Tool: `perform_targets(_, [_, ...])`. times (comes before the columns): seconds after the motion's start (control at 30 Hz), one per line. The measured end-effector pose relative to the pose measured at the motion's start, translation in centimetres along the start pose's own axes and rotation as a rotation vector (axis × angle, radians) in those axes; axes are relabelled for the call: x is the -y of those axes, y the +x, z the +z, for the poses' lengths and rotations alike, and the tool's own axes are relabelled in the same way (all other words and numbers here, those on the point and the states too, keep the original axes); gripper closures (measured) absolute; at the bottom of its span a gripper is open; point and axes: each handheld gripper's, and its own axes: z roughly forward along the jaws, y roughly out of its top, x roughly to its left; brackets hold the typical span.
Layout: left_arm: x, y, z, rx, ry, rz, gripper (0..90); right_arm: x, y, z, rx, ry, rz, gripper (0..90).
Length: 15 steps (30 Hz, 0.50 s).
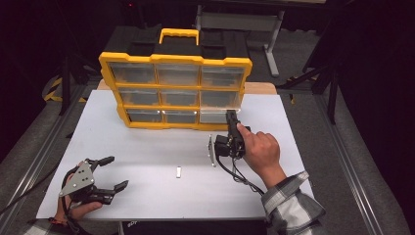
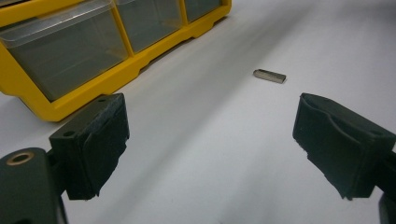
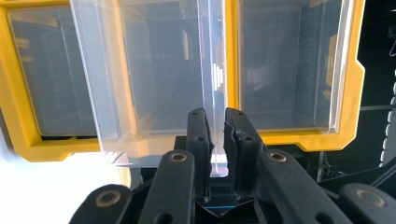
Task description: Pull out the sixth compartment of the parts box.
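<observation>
Right gripper pinching a clear drawer's pull tab at the yellow organizer

Nearest, the left gripper (image 1: 110, 172) rests at the table's (image 1: 147, 147) front left corner, jaws spread wide with nothing between them; a small metal piece (image 1: 179, 172) lies on the bare white top toward the middle. Farther in, the right gripper (image 3: 215, 135) has its jaws closed on the tab of the clear drawer (image 3: 154, 74), bottom right of the yellow organizer (image 1: 176, 59), drawn partly out
</observation>
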Motion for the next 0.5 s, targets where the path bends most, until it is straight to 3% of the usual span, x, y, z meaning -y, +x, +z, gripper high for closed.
perform_targets(0.5, [0.00, 0.00, 0.05, 0.002, 0.003, 0.001, 11.6, -0.13, 0.08, -0.62, 0.008, -0.010, 0.012, 80.6])
